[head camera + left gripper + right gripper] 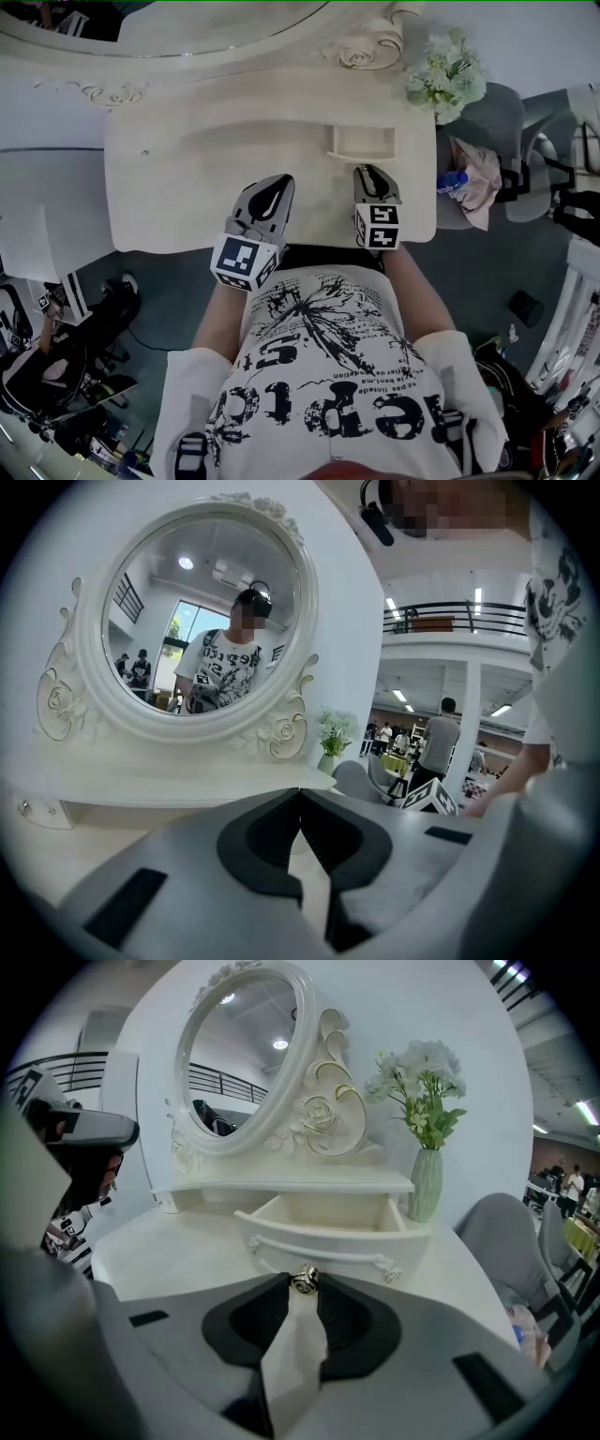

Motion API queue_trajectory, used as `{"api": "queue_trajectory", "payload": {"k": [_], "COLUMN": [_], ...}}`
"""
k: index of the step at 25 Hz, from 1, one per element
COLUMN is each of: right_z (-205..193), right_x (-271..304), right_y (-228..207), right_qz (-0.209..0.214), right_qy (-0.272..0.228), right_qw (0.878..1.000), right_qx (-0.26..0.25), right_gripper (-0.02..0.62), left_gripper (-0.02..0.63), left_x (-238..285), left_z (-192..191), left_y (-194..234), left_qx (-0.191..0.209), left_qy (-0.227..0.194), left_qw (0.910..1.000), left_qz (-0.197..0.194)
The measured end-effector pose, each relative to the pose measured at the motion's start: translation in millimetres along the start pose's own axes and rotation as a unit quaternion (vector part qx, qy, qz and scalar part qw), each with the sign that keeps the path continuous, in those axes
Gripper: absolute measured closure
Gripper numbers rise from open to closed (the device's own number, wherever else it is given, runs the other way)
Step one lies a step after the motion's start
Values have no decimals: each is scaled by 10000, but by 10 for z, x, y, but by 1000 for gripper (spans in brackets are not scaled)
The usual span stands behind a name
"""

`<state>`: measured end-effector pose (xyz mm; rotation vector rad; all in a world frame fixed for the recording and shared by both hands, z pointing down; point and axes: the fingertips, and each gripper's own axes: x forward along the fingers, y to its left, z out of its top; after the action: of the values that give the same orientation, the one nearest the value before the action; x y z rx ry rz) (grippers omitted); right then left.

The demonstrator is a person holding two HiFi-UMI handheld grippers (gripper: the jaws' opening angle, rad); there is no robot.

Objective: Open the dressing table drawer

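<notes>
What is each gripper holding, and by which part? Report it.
Right gripper grips the open drawer by its knob; left gripper holds nothing.

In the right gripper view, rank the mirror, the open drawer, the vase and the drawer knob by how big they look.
1. mirror, frame included
2. drawer, not far behind, though it sits nearer the camera
3. vase
4. knob, smallest by far
</notes>
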<state>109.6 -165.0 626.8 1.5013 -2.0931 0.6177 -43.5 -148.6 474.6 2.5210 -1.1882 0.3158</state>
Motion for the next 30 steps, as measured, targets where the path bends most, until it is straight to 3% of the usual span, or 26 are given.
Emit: {"api": "queue_trajectory", "payload": {"k": [10,14,19,25,30], "right_z": [7,42,331,926,1472], "right_x": [-54,-159,-444,-826,-1136], "right_y": [-29,16,64,54,31], "right_qz": [-80,-76,-60,-15,18], "right_qy": [-12,-20,-493,-1201,-1946], "right_qw": [9999,9999,9987,9926,9806], "right_qx": [-101,-107,-61,-178,-231], "right_gripper": [489,445,449,543,568], "left_gripper": [588,588,588,588,588], "left_x": [-51,-78,-92,-95,-104], "left_z": [35,34,110,302,552], "left_y": [28,-19,-46,-121,-143], "left_qx": [93,126,204,304,417], "left_qy": [-54,-66,-174,-281,-513], "left_qw": [9999,9999,9996,9991,9977], "left_qz": [35,9,-22,33,112]}}
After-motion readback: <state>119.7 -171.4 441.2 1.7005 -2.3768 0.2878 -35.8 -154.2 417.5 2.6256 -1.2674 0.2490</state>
